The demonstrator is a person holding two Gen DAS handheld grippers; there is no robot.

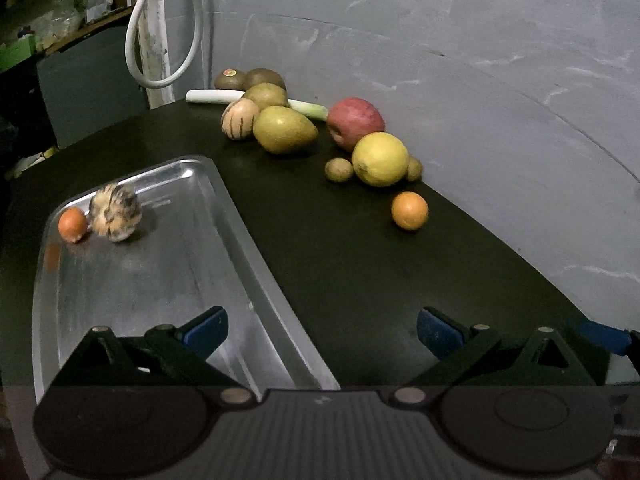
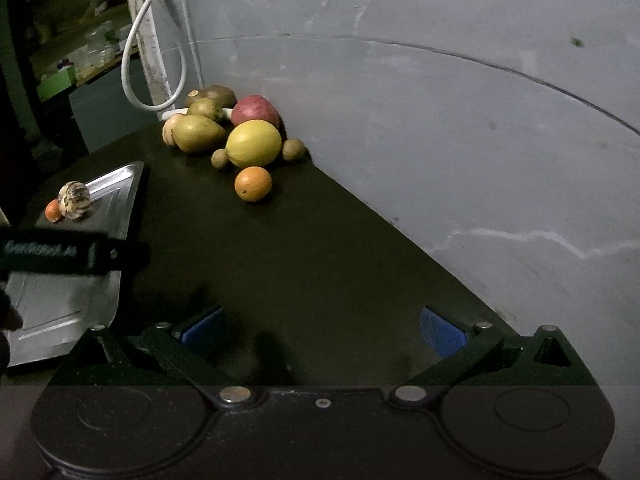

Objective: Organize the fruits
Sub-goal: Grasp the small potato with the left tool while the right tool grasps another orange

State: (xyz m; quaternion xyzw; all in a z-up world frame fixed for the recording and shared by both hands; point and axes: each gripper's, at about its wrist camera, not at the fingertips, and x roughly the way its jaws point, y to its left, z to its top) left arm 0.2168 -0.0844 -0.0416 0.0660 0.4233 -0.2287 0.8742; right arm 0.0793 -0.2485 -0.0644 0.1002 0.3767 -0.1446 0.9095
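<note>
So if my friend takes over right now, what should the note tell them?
Left gripper: open, empty, low over the tray's near right edge.
Right gripper: open, empty, over bare table.
Done: a small orange and a striped fruit sit at the tray's far end, touching. The striped one looks blurred, maybe rolling.
Left: the pile by the wall, with an orange, lemon, apple, pear, another striped fruit, two small brown fruits and more behind. A leek also lies there; it is no fruit.
The orange is nearest, so probably next.
</note>
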